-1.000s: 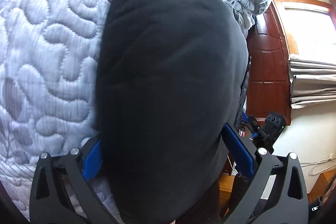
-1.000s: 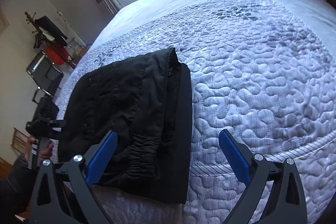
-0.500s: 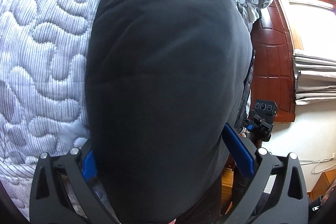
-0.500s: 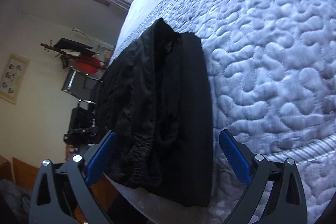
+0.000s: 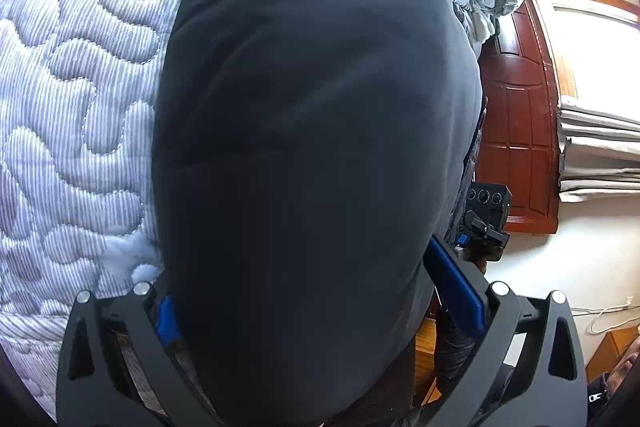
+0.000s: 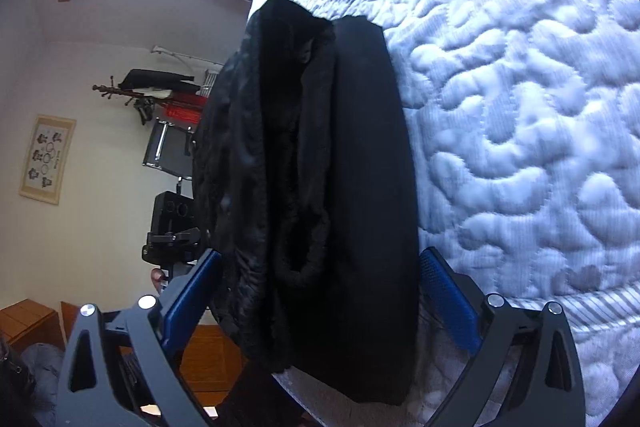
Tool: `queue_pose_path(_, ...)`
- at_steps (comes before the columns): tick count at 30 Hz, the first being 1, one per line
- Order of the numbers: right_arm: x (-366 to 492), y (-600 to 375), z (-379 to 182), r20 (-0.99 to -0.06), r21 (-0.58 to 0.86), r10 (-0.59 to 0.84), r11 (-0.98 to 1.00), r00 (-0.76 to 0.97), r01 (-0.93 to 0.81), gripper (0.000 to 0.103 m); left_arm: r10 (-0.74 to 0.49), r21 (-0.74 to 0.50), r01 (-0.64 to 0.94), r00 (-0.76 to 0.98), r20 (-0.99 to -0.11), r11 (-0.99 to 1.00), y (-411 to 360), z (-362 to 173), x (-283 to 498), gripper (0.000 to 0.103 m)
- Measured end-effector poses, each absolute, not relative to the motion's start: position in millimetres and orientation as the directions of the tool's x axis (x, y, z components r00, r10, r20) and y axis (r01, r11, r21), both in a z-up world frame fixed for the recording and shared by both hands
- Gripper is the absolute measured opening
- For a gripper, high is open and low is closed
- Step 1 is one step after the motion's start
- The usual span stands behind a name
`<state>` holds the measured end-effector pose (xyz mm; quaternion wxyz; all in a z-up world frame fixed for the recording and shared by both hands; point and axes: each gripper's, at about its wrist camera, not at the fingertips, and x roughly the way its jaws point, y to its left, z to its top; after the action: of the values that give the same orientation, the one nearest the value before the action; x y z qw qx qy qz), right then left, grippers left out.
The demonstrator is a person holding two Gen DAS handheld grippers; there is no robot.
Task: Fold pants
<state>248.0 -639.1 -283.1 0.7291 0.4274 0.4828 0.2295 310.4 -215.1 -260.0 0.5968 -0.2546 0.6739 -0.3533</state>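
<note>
Black pants [image 5: 312,147] fill the left gripper [image 5: 320,303] view, hiding its left pad; both grippers' 2 fingers gape wide, right gripper [image 6: 320,291] too.

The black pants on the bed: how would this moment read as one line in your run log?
stage: pants folded on quilt | left gripper: open, straddling pants | right gripper: open, straddling pants

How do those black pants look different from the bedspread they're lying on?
The pants are plain black; the quilted bedspread is pale, with grey patches. The pants' fabric looks smooth on the outer fold, with a gathered waistband showing inside, while the bedspread is stitched all over in wavy, puffy shapes. The pants are folded into a thick bundle at the bed's edge; the bedspread lies spread flat. Both are soft cloth.
</note>
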Motion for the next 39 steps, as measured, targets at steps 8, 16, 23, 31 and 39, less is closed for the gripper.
queue_pose_path(8, 256, -631, -287, -0.507, 0.842, 0.751, 0.536, 0.422, 0.057, 0.1, -0.775, -0.791, 0.094, -0.159, -0.612, 0.605, -219, -258, 304, 0.1)
queue_pose_path(16, 263, -630, -291, -0.518, 0.836, 0.754, 0.547, 0.405, 0.051, 0.1, -0.755, -0.77, 0.06, -0.165, -0.635, 0.635, -228, -267, 308, 0.101)
queue_pose_path(23, 266, -637, -295, -0.492, 0.856, 0.758, 0.51, 0.428, 0.081, 0.096, -0.769, -0.779, 0.034, -0.135, -0.625, 0.626, -229, -261, 305, 0.1)
queue_pose_path(31, 252, -645, -287, -0.486, 0.85, 0.727, 0.521, 0.486, 0.071, 0.061, -0.744, -0.748, 0.047, -0.079, -0.663, 0.662, -222, -259, 301, 0.097)
queue_pose_path(39, 244, -630, -253, -0.517, 0.804, 0.678, 0.595, 0.523, 0.023, 0.046, -0.75, -0.75, 0.099, -0.045, -0.66, 0.654, -218, -246, 304, 0.066)
